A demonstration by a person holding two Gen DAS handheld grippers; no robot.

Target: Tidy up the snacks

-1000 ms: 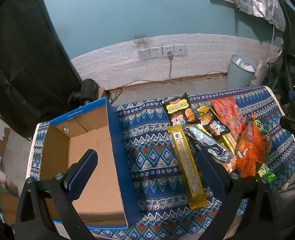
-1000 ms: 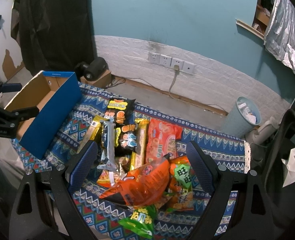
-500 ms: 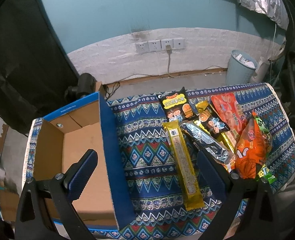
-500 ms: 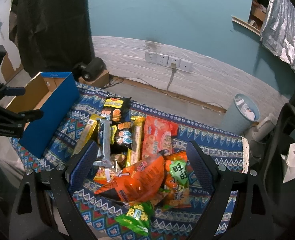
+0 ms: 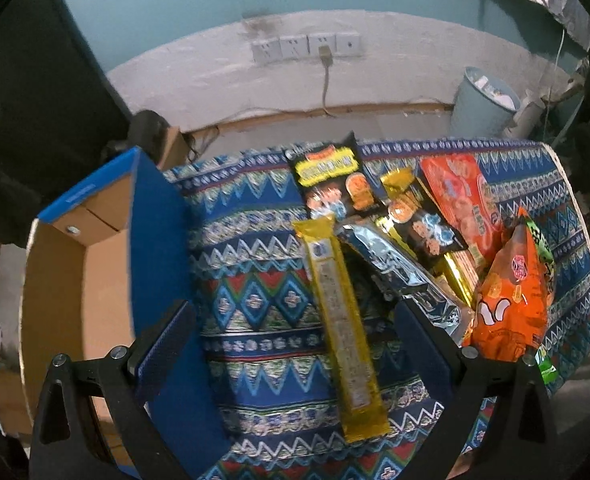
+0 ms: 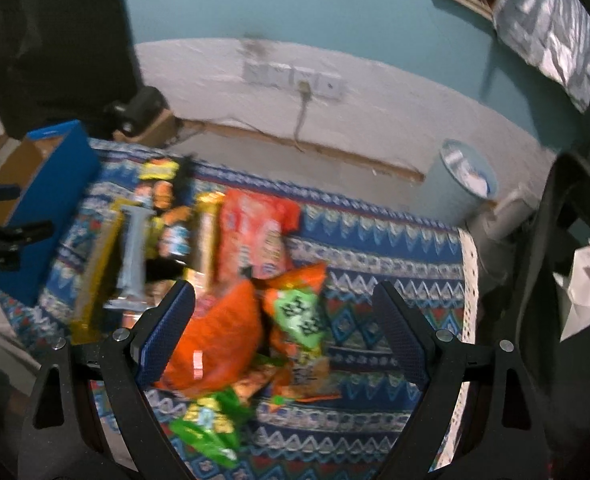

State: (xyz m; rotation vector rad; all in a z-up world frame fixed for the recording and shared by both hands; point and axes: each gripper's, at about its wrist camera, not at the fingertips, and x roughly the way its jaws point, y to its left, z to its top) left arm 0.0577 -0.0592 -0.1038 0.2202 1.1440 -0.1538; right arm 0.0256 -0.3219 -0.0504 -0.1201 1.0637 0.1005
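A pile of snack packs lies on a patterned cloth (image 5: 255, 300). A long yellow pack (image 5: 341, 308) lies nearest my left gripper (image 5: 295, 332), which is open and empty above it. Beside it are a silver pack (image 5: 391, 264), a black pack (image 5: 331, 180), a red pack (image 5: 459, 200) and an orange bag (image 5: 507, 304). An open blue cardboard box (image 5: 151, 240) stands at the left. My right gripper (image 6: 287, 328) is open and empty above the orange bag (image 6: 219, 332) and a green-labelled bag (image 6: 299, 312). A green pack (image 6: 207, 428) lies near the front edge.
A pale blue waste bin (image 5: 483, 104) stands on the floor beyond the table, by a white wall with sockets (image 5: 307, 46). A black chair (image 6: 567, 240) is at the right. The cloth's right edge (image 6: 469, 280) is close to the snacks.
Both grippers have moved forward and lower toward the snacks; the packs appear larger. The right view has shifted right and is blurred by motion. Both grippers stay open.
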